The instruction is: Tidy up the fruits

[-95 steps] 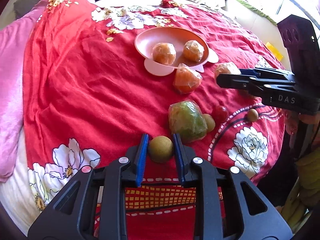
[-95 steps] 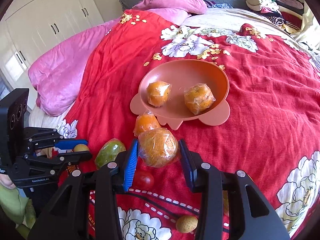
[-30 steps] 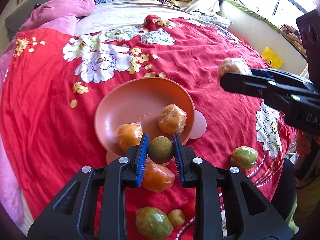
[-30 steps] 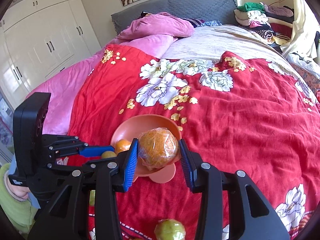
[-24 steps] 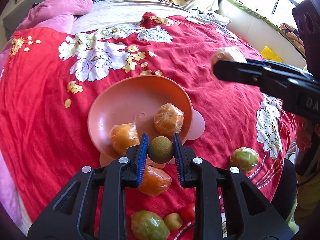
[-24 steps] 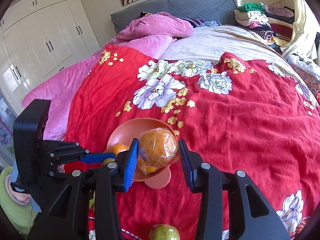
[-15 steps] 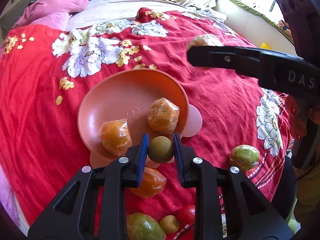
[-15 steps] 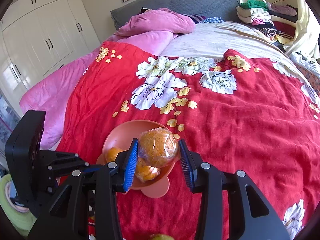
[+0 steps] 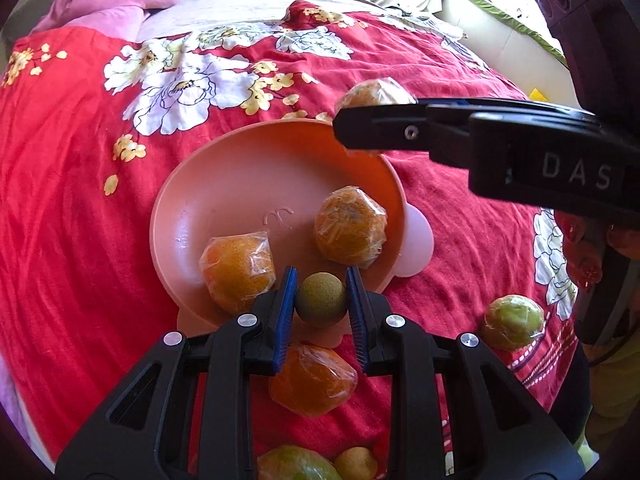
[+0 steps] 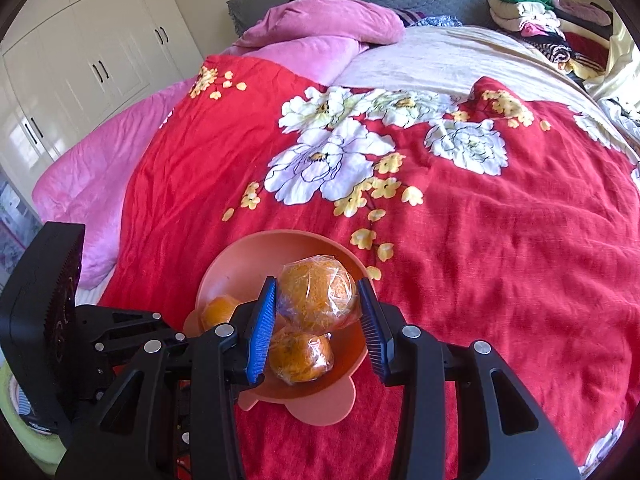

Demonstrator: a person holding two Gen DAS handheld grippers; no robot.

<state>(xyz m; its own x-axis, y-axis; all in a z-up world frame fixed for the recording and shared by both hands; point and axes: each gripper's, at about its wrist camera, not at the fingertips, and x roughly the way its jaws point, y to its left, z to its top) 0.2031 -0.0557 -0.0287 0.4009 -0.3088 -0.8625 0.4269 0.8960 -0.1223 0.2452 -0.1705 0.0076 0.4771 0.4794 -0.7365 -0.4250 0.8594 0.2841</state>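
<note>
I see bowl: smooth matt plastic | oranges: crinkly glossy film wrap | small fruit: rough, matt skin | bedspread: creased woven cloth | grippers: matt black plastic, ribbed blue pads, shiny metal screws

bowl far half lies bare; two wrapped oranges crowd its near side.

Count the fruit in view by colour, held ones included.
wrapped oranges: 4 (two in the bowl, one in the right gripper, one on the blanket)
green fruits: 2
small brown fruits: 2 (one in the left gripper)
Total: 8
</note>
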